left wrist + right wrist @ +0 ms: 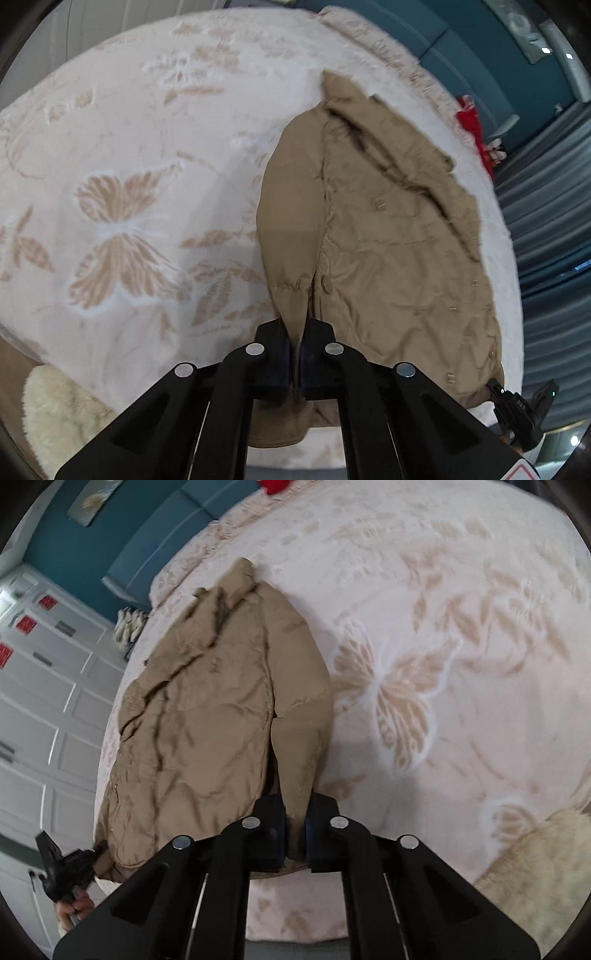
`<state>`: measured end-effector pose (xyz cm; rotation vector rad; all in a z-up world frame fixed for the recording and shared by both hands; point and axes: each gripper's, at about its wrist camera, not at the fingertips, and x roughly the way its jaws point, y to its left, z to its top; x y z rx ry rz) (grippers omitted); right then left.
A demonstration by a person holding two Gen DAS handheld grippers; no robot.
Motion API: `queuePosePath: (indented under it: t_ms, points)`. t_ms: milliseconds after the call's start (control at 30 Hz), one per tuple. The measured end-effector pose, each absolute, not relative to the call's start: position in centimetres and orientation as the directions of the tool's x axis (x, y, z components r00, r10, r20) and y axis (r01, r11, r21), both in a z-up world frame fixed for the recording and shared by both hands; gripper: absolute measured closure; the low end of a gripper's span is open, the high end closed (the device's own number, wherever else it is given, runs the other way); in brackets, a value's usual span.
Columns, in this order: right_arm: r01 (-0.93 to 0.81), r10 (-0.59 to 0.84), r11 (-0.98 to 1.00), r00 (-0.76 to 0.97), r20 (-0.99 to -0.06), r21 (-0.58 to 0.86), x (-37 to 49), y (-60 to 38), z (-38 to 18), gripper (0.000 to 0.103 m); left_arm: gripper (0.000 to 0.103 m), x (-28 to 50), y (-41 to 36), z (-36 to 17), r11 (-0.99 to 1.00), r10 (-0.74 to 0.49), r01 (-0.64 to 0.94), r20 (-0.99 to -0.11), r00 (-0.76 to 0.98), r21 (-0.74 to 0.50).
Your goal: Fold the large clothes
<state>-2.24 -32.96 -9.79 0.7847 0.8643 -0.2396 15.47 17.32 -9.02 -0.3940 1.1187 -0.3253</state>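
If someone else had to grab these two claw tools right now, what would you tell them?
Left claw: shut on a sleeve end of the tan coat.
Right claw: shut on the other sleeve end.
The coat lies buttoned side up on the butterfly blanket, collar at the far end, hem near you. Both sleeves lie alongside the body.
Done: coat laid out, both sleeves gripped.
Left: likely fold the sleeves across the front, then fold the body over.

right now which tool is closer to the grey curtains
Right. The right tool grips the jacket corner on the side toward the curtains; the left tool holds the jacket's opposite side, farther from them.
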Motion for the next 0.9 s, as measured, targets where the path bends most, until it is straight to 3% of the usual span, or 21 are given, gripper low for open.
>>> queuePosePath:
  t_ms: [233, 433, 600, 700, 900]
  points:
    - [0.217, 0.195, 0.885, 0.629, -0.752, 0.411, -8.5, -28.9, -1.6, 0.099, 0.103, 8.1, 19.7, -1.8, 0.897, -0.44, 0.225, -0.809, 0.39, -0.379]
    - [0.012, 0.337, 0.888, 0.665, -0.667, 0.46, -16.2, -27.1, 4.9, 0.099, 0.103, 1.4, 23.4, 4.2, 0.889, -0.455, 0.245, -0.803, 0.386, -0.386]
    - [0.023, 0.25, 0.912, 0.759, -0.601, 0.409, -15.4, -27.3, 8.4, 0.099, 0.103, 2.3, 22.5, 8.4, 0.871, -0.491, 0.271, -0.709, 0.505, -0.41]
    - [0.079, 0.193, 0.891, 0.825, -0.531, 0.447, -11.8, -29.8, 8.6, 0.099, 0.103, 5.9, 20.6, 9.1, 0.881, -0.472, 0.287, -0.663, 0.582, -0.375]
    - [0.213, 0.076, 0.84, 0.864, -0.498, 0.498, -2.2, -34.6, 6.2, 0.099, 0.103, 14.7, 16.5, 8.0, 0.932, -0.362, 0.248, -0.666, 0.652, -0.265]
